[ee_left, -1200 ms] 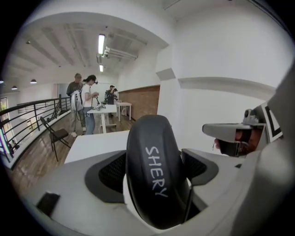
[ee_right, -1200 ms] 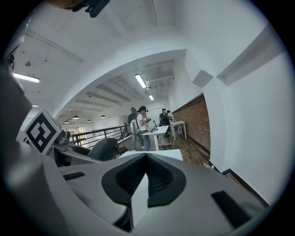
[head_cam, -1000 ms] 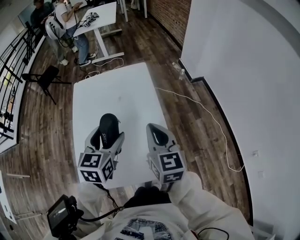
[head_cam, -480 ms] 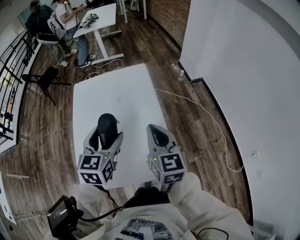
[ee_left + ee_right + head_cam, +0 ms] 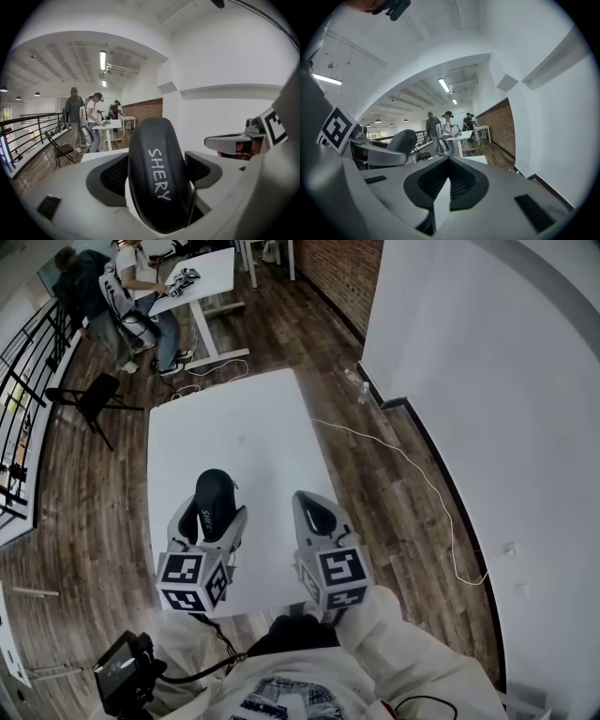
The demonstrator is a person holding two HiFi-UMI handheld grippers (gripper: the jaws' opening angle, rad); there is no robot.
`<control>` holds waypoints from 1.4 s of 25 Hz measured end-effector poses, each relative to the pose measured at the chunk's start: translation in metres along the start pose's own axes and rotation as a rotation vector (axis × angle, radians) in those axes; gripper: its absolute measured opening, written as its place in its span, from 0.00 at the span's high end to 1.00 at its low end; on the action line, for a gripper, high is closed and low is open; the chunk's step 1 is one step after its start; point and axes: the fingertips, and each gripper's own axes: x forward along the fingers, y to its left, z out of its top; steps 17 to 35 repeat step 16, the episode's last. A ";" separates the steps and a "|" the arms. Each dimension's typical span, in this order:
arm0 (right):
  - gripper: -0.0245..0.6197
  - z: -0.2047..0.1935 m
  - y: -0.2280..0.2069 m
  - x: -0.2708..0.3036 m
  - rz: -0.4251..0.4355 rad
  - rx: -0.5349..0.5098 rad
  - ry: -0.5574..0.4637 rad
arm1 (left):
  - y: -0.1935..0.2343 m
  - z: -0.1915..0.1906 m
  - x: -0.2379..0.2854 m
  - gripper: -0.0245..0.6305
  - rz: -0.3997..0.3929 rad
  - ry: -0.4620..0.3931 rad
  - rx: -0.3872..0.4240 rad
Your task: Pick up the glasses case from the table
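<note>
The black glasses case (image 5: 215, 496), with "SHERY" written on it in white, sits between the jaws of my left gripper (image 5: 212, 512), which is shut on it over the near part of the white table (image 5: 246, 432). In the left gripper view the case (image 5: 157, 180) stands on end and fills the gap, with a dark pad (image 5: 111, 174) against each side. My right gripper (image 5: 314, 510) hovers beside it to the right, shut, with nothing in it (image 5: 446, 183). From the right gripper view, the held case (image 5: 402, 140) shows at the left.
A white wall (image 5: 469, 381) runs along the right, with a cable (image 5: 412, 470) on the wooden floor beside the table. Far back left stand another desk (image 5: 202, 273), people (image 5: 141, 287), a black chair (image 5: 94, 395) and a railing (image 5: 23, 381).
Both grippers and the case stay where they were. Only the people at the far desk have shifted.
</note>
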 end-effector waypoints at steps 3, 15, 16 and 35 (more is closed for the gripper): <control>0.97 -0.002 0.000 0.001 0.005 0.017 -0.001 | -0.002 -0.002 0.000 0.37 -0.005 0.002 0.002; 0.97 -0.006 -0.001 0.000 0.001 0.024 0.004 | -0.002 -0.006 0.000 0.37 -0.006 -0.001 -0.002; 0.97 -0.007 -0.001 0.000 0.001 0.023 0.004 | -0.002 -0.007 -0.001 0.37 -0.007 0.000 -0.002; 0.97 -0.007 -0.001 0.000 0.001 0.023 0.004 | -0.002 -0.007 -0.001 0.37 -0.007 0.000 -0.002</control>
